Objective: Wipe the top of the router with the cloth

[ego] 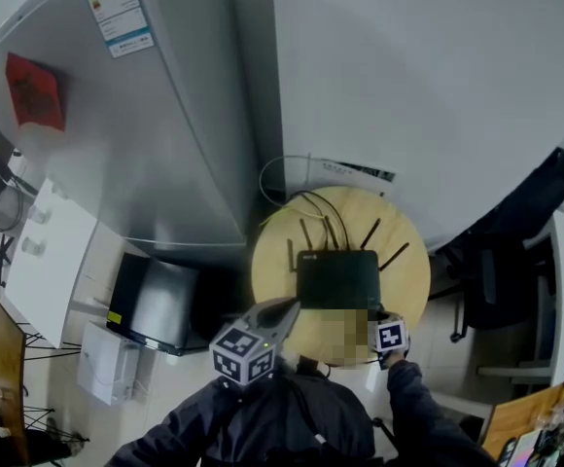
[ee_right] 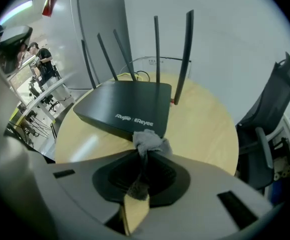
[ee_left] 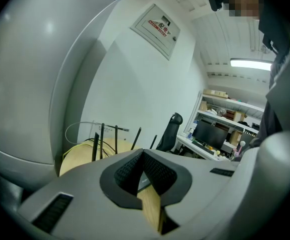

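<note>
We see the router (ego: 337, 278) lying flat near the middle of the round wooden table (ego: 272, 261). It is a low, matt black slab with a plain, flat top. In the head view its long axis runs from left to right across the table. The edge with white lettering faces us, and in the right gripper view that edge sits at a slant. Thin black antennas (ee_right: 156, 49) stand along the far edge, pointing up and fanning outward, away from us. Behind them yellow and black cables (ego: 297, 200) curl on the table.

Our right gripper (ee_right: 144, 151) is clamped on a grey cloth (ee_right: 149, 141). A crumpled tuft sticks out past the jaw tips, and the rest is pinched between the pads. The tuft sits just at the router's near right corner, below its top surface. We cannot tell whether it touches the casing.

Our left gripper (ee_left: 142, 154) has its jaws together at the tips with nothing between them. In the head view it hangs at the table's near left edge, pointing toward the router's near left corner but apart from it.

A black office chair (ee_right: 272, 99) stands to the right of the table.
</note>
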A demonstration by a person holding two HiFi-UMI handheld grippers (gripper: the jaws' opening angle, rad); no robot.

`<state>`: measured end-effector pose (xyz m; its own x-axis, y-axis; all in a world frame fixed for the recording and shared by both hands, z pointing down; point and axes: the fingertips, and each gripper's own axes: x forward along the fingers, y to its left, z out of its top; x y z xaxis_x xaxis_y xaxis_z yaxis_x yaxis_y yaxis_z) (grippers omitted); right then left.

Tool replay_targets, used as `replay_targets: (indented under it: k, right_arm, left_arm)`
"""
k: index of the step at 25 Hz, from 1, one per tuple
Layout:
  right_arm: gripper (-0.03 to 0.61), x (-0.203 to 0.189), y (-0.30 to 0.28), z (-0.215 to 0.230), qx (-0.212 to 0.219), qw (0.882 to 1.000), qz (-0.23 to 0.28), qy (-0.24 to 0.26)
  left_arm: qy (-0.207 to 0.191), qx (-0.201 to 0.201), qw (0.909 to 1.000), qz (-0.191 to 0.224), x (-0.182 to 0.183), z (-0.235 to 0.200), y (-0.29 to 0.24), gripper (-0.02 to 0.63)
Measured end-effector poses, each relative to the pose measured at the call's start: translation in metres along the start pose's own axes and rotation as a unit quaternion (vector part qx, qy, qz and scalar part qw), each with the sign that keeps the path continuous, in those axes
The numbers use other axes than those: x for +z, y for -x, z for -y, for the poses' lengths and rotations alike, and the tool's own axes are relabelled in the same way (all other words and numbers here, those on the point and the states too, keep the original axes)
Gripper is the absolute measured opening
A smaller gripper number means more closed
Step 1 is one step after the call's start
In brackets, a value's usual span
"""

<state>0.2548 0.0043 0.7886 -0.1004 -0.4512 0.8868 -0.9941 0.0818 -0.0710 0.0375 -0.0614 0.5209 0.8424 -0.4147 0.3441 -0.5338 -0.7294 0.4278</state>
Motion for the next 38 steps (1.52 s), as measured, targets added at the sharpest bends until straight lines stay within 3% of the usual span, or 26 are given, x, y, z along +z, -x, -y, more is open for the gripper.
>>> replay_targets:
  k: [13,25,32,38]
  right_arm:
    - [0.071,0.024,-0.022,-0.09,0.063,0.996,-0.003,0.064]
    - [0.071,0.047,-0.042,-0.188,0.129,0.982,-0.008,0.136]
    - [0.071,0.047,-0.045,-0.202,0.143,0.979,-0.004,0.144]
    - [0.071,0.041,-0.014,-0.193,0.142,0.983,0.025,0.114]
  left_arm:
    - [0.001,0.021,0.9998,0.001,0.001,-0.015,0.015,0.002]
    - [0.015,0.057,0.9982,0.008,0.0,-0.041,0.047,0.002]
    - [0.023,0.068,0.9973,0.014,-0.004,-0.051,0.064,0.002]
    - [0.029,0.048,0.9983,0.016,-0.007,-0.046,0.065,0.002]
